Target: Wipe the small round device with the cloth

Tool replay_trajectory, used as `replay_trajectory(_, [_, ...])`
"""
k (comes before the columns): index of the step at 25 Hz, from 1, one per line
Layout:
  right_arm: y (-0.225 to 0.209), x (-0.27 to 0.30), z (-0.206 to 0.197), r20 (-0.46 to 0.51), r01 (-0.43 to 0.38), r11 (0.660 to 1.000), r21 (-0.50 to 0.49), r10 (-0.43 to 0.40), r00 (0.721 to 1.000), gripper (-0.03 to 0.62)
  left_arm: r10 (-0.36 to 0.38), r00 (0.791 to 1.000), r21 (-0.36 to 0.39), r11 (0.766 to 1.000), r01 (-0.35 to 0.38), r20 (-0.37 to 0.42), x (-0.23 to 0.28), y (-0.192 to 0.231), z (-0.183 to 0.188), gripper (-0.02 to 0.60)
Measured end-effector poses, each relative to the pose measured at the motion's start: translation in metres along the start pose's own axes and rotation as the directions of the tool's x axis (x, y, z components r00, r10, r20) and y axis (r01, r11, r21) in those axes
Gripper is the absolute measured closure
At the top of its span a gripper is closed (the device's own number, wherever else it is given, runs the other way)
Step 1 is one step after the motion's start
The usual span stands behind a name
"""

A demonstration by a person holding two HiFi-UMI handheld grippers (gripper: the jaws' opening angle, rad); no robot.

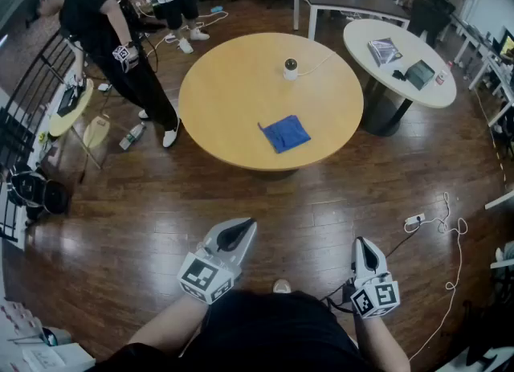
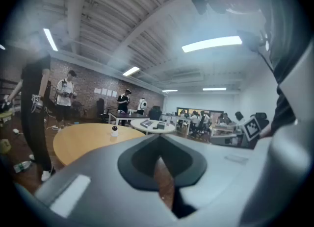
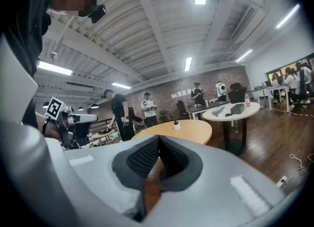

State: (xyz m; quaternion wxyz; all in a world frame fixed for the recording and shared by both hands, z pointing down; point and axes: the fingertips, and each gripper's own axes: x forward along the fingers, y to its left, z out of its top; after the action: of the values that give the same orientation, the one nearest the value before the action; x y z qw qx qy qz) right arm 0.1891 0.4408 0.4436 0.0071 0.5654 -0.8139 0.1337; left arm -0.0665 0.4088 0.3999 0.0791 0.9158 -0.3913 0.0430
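The small round white device (image 1: 291, 67) stands near the far edge of the round wooden table (image 1: 233, 105), with a white cable running off to its right. A blue cloth (image 1: 284, 133) lies flat near the table's front edge. My left gripper (image 1: 241, 227) and right gripper (image 1: 361, 245) are held low over the wooden floor, well short of the table, both shut and empty. In the left gripper view the device (image 2: 114, 131) shows far off beyond the left gripper (image 2: 158, 155). The right gripper view has the device (image 3: 176, 124) above the right gripper (image 3: 158, 145).
A white round table (image 1: 418, 89) with books stands at the right, a long desk (image 1: 337, 2) behind. A person in black (image 1: 120, 49) stands left of the wooden table, near a bottle (image 1: 131, 136) on the floor. A power strip (image 1: 415, 220) and cable lie at the right.
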Motion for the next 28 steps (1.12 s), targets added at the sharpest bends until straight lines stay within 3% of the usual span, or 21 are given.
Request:
replay_trajectory(3, [0.003, 0.013, -0.003, -0.007, -0.043, 0.999, -0.013, 0.043, 0.999, 0.592, 0.047, 0.999, 0.034, 0.998, -0.047, 0.014, -0.01, 0.002, 0.003, 0.575])
replay_trajectory(7, [0.0, 0.041, -0.011, -0.04, -0.049, 0.998, -0.037, 0.047, 0.998, 0.592, 0.116, 0.993, -0.009, 0.993, -0.116, 0.001, -0.014, 0.02, 0.001, 0.575])
replay_trajectory(14, [0.023, 0.097, -0.009, -0.054, -0.094, 0.991, -0.094, 0.089, 0.995, 0.592, 0.14, 0.99, -0.014, 0.99, -0.14, 0.004, 0.002, 0.082, 0.009, 0.575])
replay_trajectory(28, [0.01, 0.251, 0.01, -0.126, 0.052, 0.989, -0.137, -0.07, 0.99, 0.592, -0.022, 0.999, 0.026, 0.999, 0.021, 0.037, 0.135, 0.252, 0.072, 0.575])
